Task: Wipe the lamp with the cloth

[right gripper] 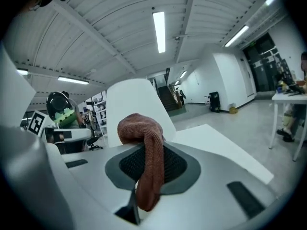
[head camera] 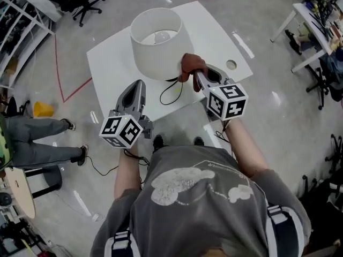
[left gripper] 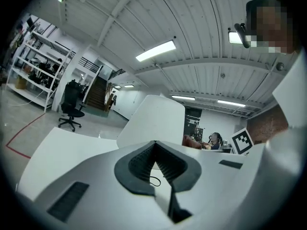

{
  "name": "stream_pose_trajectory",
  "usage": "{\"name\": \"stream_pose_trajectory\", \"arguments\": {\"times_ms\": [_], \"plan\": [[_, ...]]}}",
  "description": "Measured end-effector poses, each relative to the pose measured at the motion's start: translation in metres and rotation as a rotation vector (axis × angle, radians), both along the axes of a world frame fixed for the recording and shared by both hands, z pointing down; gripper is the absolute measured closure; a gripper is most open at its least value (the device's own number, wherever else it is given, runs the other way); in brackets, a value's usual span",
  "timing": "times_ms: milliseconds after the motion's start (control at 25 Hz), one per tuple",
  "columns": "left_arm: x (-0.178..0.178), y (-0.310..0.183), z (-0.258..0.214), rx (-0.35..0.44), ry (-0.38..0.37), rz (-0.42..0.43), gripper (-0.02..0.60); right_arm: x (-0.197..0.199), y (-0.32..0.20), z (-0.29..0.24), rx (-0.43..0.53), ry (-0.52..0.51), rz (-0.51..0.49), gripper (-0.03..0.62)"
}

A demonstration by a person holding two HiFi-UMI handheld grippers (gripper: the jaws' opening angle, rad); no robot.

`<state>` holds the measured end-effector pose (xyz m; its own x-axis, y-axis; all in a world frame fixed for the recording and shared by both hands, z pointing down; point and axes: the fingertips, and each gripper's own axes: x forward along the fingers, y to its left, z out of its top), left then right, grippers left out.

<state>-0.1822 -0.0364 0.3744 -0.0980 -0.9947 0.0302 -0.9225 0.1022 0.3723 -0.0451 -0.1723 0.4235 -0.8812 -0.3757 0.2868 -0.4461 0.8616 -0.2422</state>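
A lamp with a white drum shade (head camera: pixel 158 47) stands on a white table (head camera: pixel 115 63), its bulb visible from above. My right gripper (head camera: pixel 195 75) is shut on a reddish-brown cloth (head camera: pixel 192 64), held against the shade's lower right side. In the right gripper view the cloth (right gripper: pixel 151 157) hangs out over the shut jaws, with the shade (right gripper: pixel 132 99) just behind. My left gripper (head camera: pixel 138 88) is shut and empty, hovering at the table's front edge below the shade. The left gripper view shows the shade (left gripper: pixel 156 119) ahead and the cloth (left gripper: pixel 192 141) to its right.
A black cable (head camera: pixel 171 92) loops on the table in front of the lamp. The table has a round hole (head camera: pixel 231 65) at its right. A seated person (head camera: pixel 37 138) is on the left, an office chair (head camera: pixel 80 4) beyond, and a desk (head camera: pixel 311 20) at the right.
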Motion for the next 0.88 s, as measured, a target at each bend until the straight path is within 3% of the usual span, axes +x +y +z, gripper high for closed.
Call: {"name": "stream_pose_trajectory", "arguments": {"times_ms": [160,400,680,880], "plan": [[0.016,0.006,0.003,-0.001,0.007,-0.066,0.575,0.020,-0.005,0.021,-0.014,0.052,-0.040,0.536],[0.028,0.009,-0.003,0.007,-0.024,-0.100,0.575,0.036,-0.028,-0.016,-0.010,-0.075,-0.028,0.536],[0.012,0.004,-0.031,0.064,-0.078,-0.101,0.575,0.006,-0.049,-0.091,0.062,-0.232,-0.041,0.536],[-0.010,-0.014,-0.043,0.091,-0.065,-0.105,0.575,-0.022,-0.057,-0.111,0.099,-0.228,-0.081,0.536]]}}
